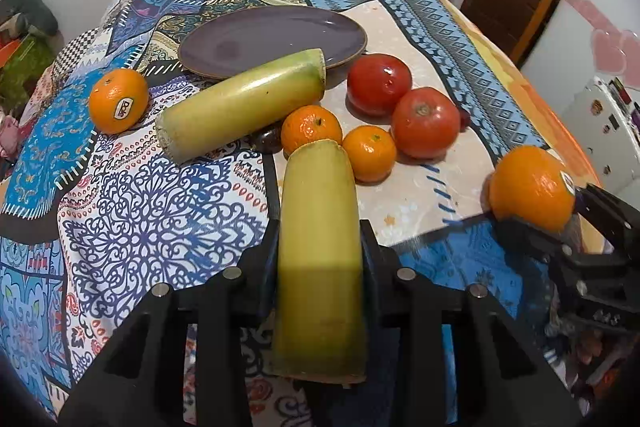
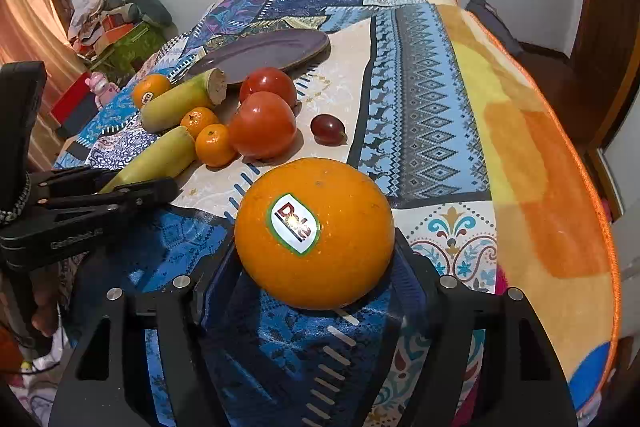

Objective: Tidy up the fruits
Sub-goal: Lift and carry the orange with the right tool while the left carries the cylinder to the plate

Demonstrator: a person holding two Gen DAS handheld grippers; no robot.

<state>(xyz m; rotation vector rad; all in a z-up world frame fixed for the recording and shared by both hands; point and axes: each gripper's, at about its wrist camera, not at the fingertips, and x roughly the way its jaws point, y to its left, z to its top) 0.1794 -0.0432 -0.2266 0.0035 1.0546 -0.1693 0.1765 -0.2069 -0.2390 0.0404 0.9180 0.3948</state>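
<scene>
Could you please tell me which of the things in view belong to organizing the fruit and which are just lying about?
Job: plate, held banana, other banana, held orange, tomatoes, small oranges, grape.
Lying about: patchwork cloth, pink toy.

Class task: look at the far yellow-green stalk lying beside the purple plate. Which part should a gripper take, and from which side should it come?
Grip the far yellow-green stalk at mid-length, coming from above with fingers across its width. It lies flat, the long smooth cylinder is narrowest across, and its right end sits against the purple plate.
</scene>
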